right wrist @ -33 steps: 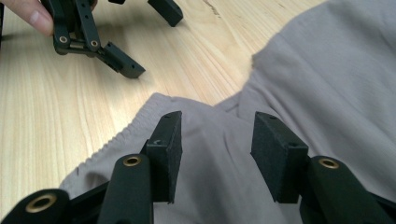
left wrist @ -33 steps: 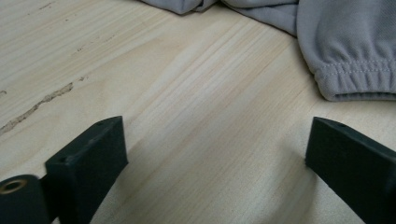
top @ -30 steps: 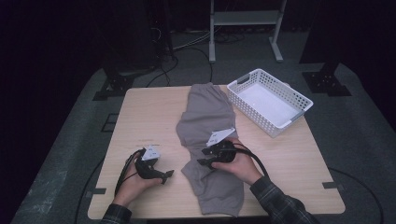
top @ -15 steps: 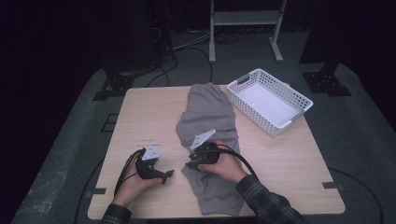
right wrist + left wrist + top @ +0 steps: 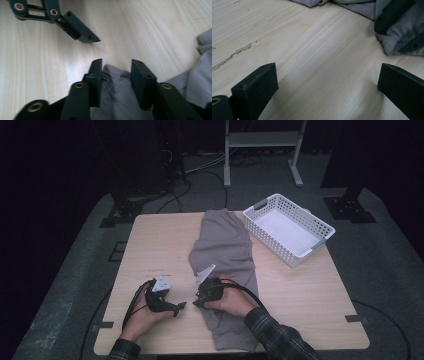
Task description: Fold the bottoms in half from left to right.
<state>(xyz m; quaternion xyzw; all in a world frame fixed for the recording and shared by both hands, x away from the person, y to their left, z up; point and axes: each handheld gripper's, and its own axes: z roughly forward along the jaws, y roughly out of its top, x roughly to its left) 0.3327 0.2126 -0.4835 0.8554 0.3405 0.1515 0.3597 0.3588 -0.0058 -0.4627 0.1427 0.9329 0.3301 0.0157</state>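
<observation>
A grey garment (image 5: 225,245) lies lengthwise down the middle of the wooden table (image 5: 150,245). My right gripper (image 5: 196,302) is at the garment's near left edge. Its jaws have just been closing, and a bunched fold of the grey fabric (image 5: 117,85) sits pinched between them in the right gripper view (image 5: 117,63). My left gripper (image 5: 179,310) rests on bare wood just left of it, jaws wide open with nothing between them (image 5: 327,77). The left gripper view shows that same pinched fold (image 5: 397,33) at its upper right.
A white perforated basket (image 5: 274,245) stands at the table's far right, beside the garment's upper part. Bare wood stretches along the left half of the table. Dark floor, cables and a white frame lie beyond the far edge.
My right gripper has slid left across the garment to its left edge, ending close to the left gripper. The left gripper has stayed where it was.
</observation>
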